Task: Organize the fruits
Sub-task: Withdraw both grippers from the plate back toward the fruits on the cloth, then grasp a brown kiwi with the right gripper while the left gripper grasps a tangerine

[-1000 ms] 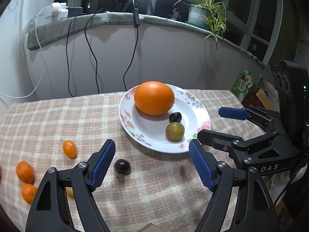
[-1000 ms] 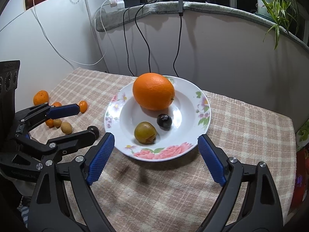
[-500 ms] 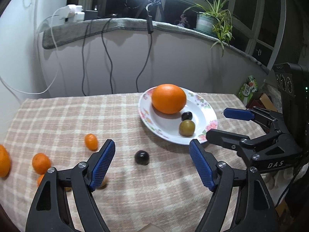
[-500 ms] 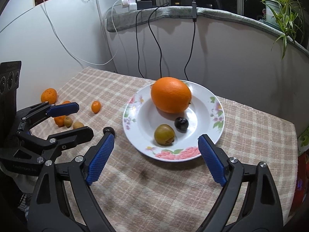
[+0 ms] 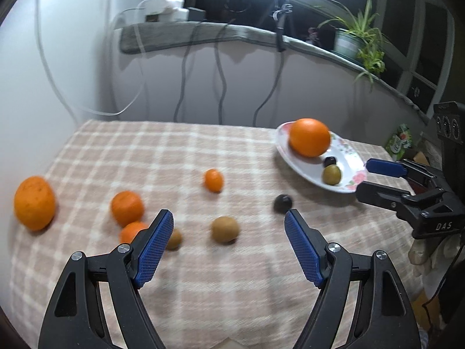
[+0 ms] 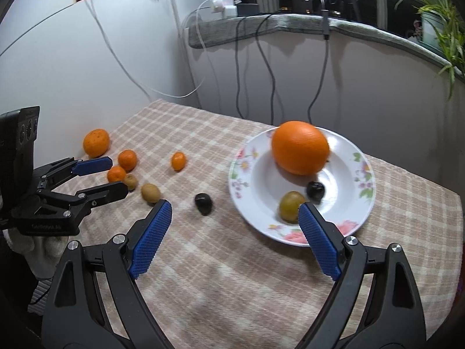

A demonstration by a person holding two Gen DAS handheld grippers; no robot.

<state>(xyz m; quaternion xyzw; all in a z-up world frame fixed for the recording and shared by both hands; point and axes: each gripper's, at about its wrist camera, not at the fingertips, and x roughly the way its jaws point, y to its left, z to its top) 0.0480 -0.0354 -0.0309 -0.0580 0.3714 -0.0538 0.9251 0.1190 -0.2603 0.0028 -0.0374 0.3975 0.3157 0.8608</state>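
Checked cloth covers the table under a cabled sill, and both my claws hang over it with nothing in them. My left claw stands wide, jaws apart and bare; a brown fruit lies on the cloth just ahead of it, almost centred between the pads. A smaller brown one sits close by the left pad, partly hidden behind it. Beyond that pad lie two mandarins, and a bigger orange sits far out to that side. A kumquat is straight ahead and farther off; a dark plum sits just past the tip of the right pad.

My right claw is wide too and holds nothing. Its right pad overlaps the near rim of the plate in my view. On the plate rest a big orange, a green fruit and a dark fruit.

I judge the step in hand as reaching for the next loose fruit, with three already plated and seven loose. Next, I'd lower the left claw so the pads straddle the brown fruit, then close gently. It's round and may roll on the cloth, so the approach should be square and slow, clear of the smaller fruit.
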